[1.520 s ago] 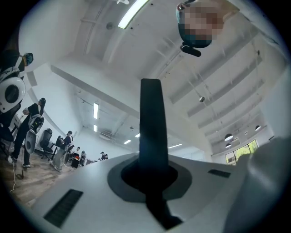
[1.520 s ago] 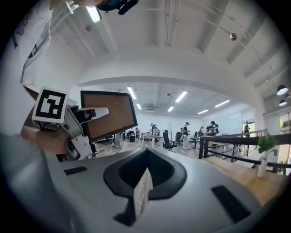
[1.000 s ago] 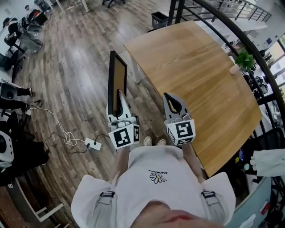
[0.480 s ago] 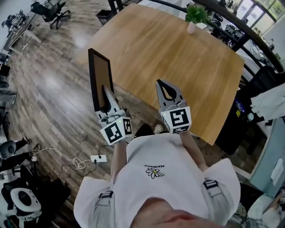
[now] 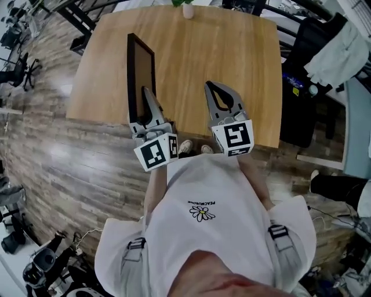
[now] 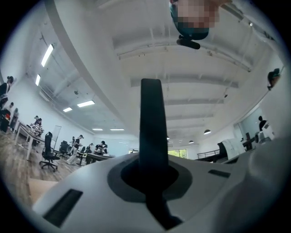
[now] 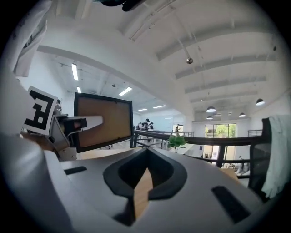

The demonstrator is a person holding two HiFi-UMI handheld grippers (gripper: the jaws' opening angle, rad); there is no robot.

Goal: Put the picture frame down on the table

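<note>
At the far left lies the grey-brown plank floor (image 5: 40, 145), well apart from the work. Next comes the black-rimmed rectangular picture frame with a brown board backing (image 5: 141, 72). It stands on edge above the left part of the pale wooden tabletop (image 5: 232, 52), inside both the left and the near edges. The left tool (image 5: 145, 96) is clamped on the frame's near rim, and the dark rim fills the slot between its jaws. Gripping it upright by one rim likely leaves the broad face free to tip over flat. Whether the lower edge already touches the wood is hard to say from overhead. Just to the right, the right tool (image 5: 211, 90) hangs over the tabletop's near edge with its jaws closed on nothing, probably on hand to steady the frame. Further right, the bare wood gives ample room for laying the frame down. A small white potted plant (image 5: 186, 7) sits at the far edge, well apart from both tools.
</note>
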